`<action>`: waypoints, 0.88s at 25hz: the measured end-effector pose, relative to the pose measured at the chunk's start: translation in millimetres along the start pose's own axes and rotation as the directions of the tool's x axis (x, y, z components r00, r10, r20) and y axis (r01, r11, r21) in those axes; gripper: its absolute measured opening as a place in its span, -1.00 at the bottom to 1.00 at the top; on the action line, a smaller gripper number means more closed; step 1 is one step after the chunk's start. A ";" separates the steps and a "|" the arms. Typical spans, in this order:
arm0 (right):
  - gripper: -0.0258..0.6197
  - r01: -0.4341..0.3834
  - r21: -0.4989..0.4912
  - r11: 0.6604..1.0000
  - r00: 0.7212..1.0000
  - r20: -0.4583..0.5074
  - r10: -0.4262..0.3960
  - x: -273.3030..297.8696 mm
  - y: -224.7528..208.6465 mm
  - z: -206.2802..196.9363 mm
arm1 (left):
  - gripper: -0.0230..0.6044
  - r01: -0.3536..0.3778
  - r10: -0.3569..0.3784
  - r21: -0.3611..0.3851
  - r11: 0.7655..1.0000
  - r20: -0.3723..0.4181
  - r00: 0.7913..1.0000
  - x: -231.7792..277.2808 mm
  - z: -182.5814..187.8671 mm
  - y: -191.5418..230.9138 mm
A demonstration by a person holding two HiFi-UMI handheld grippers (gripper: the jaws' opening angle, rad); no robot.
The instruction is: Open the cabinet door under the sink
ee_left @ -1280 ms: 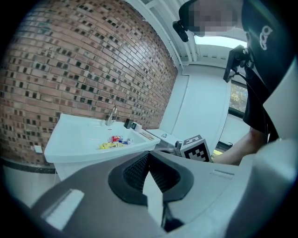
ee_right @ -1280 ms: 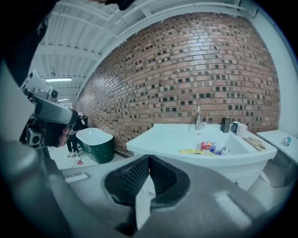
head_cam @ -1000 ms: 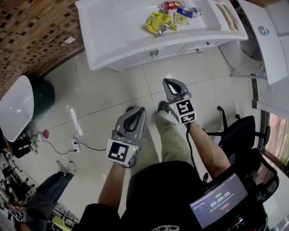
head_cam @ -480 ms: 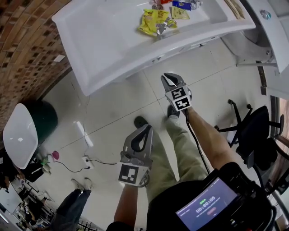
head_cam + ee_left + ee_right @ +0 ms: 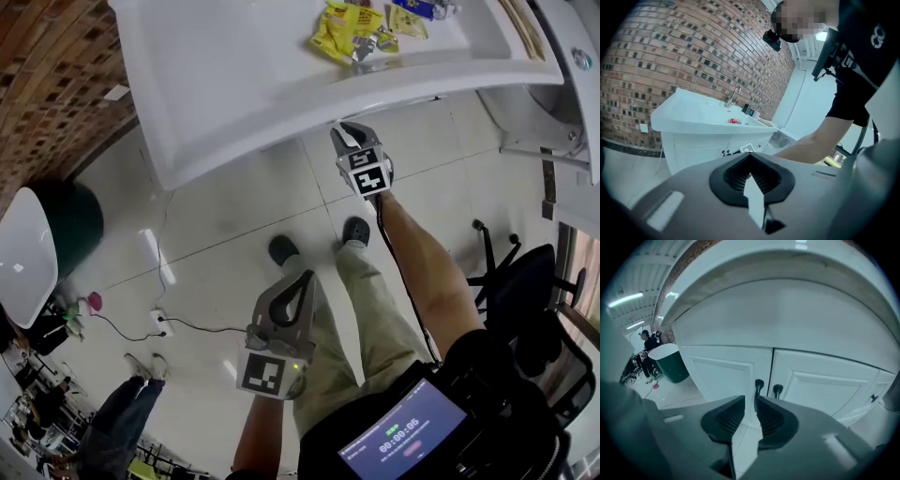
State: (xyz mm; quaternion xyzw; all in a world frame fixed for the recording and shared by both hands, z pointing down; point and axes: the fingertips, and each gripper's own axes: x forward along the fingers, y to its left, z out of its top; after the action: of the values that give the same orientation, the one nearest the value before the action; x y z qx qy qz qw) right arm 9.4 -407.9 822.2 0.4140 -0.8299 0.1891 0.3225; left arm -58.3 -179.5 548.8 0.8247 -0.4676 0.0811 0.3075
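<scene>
The white sink cabinet has two doors, the left door (image 5: 722, 376) and the right door (image 5: 825, 380), each with a dark knob at the seam. In the right gripper view my right gripper (image 5: 750, 405) points at the left door's knob (image 5: 759, 384). Its jaws are opening, a narrow gap shows, and nothing is between the pads. The other knob (image 5: 777, 390) sits just right of it. From the head view this right gripper (image 5: 352, 136) is tucked under the sink's (image 5: 234, 84) front edge. My left gripper (image 5: 302, 281) hangs low by the person's leg, shut and empty.
Snack packets (image 5: 345, 33) lie on the sink top. A dark green bin (image 5: 75, 216) with a white lid (image 5: 23, 248) stands at the left. A cable and socket (image 5: 157, 323) lie on the floor tiles. A black office chair (image 5: 520, 281) is at the right.
Both grippers have sunk. The right one has gone forward under the sink's edge to the cabinet doors and its jaws have parted. The left one has dropped back beside the leg.
</scene>
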 end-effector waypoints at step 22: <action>-0.80 0.078 0.036 0.996 0.997 -0.003 -0.078 39.7 -11.2 -2.4 | -0.87 -0.074 0.074 -0.045 0.996 -0.004 0.997 -10.0 -38.7 5.7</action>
State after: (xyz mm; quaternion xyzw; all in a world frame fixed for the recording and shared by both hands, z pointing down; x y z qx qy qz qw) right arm 1.5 -435.5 851.9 0.4516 -0.8094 0.1918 0.3227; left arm -62.5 -151.7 577.9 0.7996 -0.4991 0.0826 0.3235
